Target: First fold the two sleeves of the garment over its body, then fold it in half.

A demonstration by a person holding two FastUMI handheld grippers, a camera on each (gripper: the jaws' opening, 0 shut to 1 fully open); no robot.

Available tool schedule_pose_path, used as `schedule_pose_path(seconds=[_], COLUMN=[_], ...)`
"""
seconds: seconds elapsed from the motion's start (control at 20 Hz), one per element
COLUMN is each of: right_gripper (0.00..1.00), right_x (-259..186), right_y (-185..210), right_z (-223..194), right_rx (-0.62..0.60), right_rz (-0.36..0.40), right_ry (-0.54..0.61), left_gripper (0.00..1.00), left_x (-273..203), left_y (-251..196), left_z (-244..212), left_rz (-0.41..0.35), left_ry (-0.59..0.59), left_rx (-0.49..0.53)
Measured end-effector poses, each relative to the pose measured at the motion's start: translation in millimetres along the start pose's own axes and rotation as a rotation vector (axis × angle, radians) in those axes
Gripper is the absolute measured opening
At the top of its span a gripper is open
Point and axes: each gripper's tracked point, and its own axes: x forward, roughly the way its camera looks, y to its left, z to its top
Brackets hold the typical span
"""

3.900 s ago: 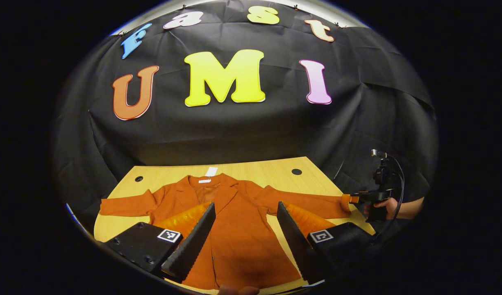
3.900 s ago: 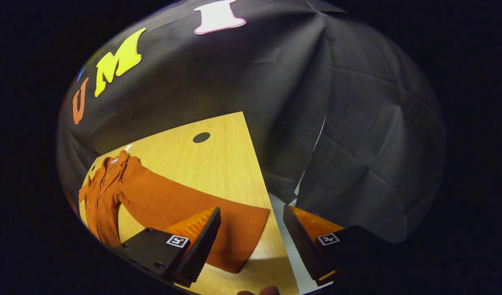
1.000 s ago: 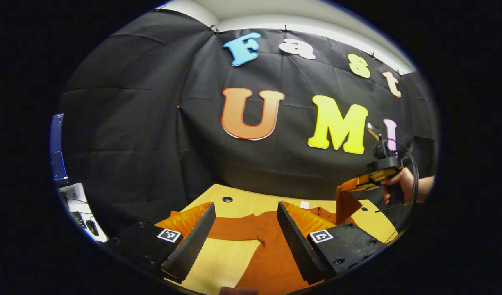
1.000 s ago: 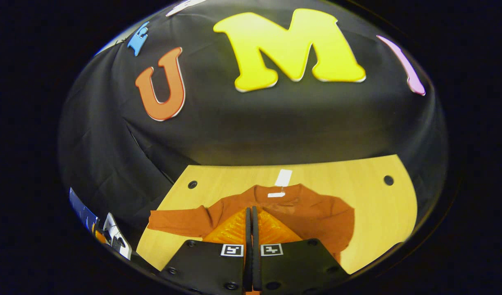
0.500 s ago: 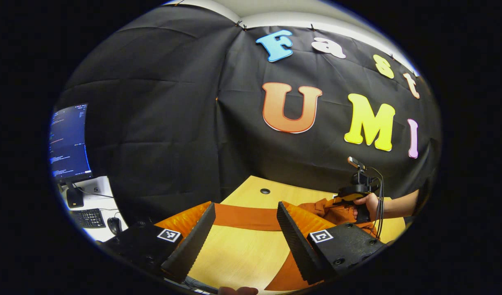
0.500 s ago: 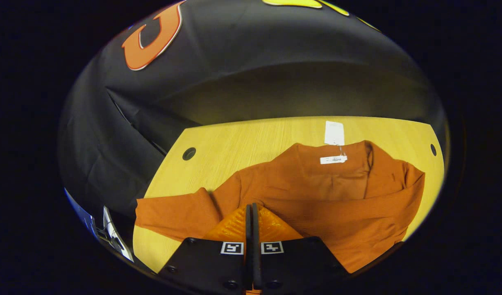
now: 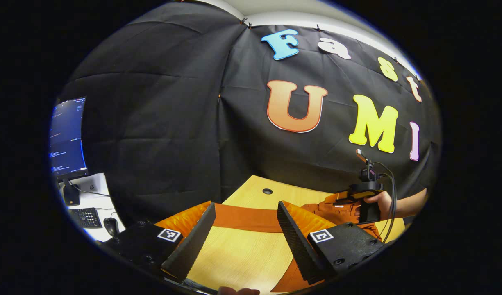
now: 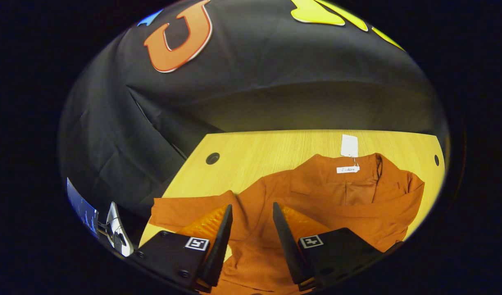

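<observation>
Already one sleeve (image 8: 357,221) lies across the body of the orange garment (image 8: 316,192), which is spread on the desk (image 8: 275,147), collar toward the far edge. Above that fold the right hand-held gripper (image 8: 251,241) has its fingers apart, holding nothing, apparently just letting go. The left hand-held gripper (image 7: 244,241), likewise parted and empty, faces the other sleeve (image 7: 246,216), outstretched on the desk's left side, probably for the next fold.

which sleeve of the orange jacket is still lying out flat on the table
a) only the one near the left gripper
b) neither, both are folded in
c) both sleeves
a: in the right gripper view one sleeve lies across the orange jacket, while the other sleeve stretches over the table ahead of the open left gripper.
</observation>
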Motion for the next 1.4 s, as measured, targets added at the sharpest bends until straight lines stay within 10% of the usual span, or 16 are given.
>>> schedule_pose_path(seconds=[0.25,0.65,0.95,1.4], right_gripper=[0.86,0.90,0.92,0.92], right_x=[-113.7,-304.6,-356.4,-361.7], right_y=[15.9,-12.3,-77.4,-84.9], right_z=[-1.4,-18.8,-26.9,-40.8], right_rx=[-0.055,-0.060,-0.018,0.096], right_rz=[0.066,0.114,-0.086,-0.143], right_ry=[-0.095,-0.226,-0.265,-0.231], left_gripper=[0.98,0.99,0.99,0.99], left_x=[35.3,142.9,223.0,283.0], left_y=[1.7,70.4,119.9,126.7], left_z=[-19.3,-94.6,-140.6,-183.0], left_rz=[-0.045,-0.128,-0.106,-0.192], left_ry=[0.030,0.242,0.377,0.548], left_rx=[0.004,-0.034,-0.146,-0.194])
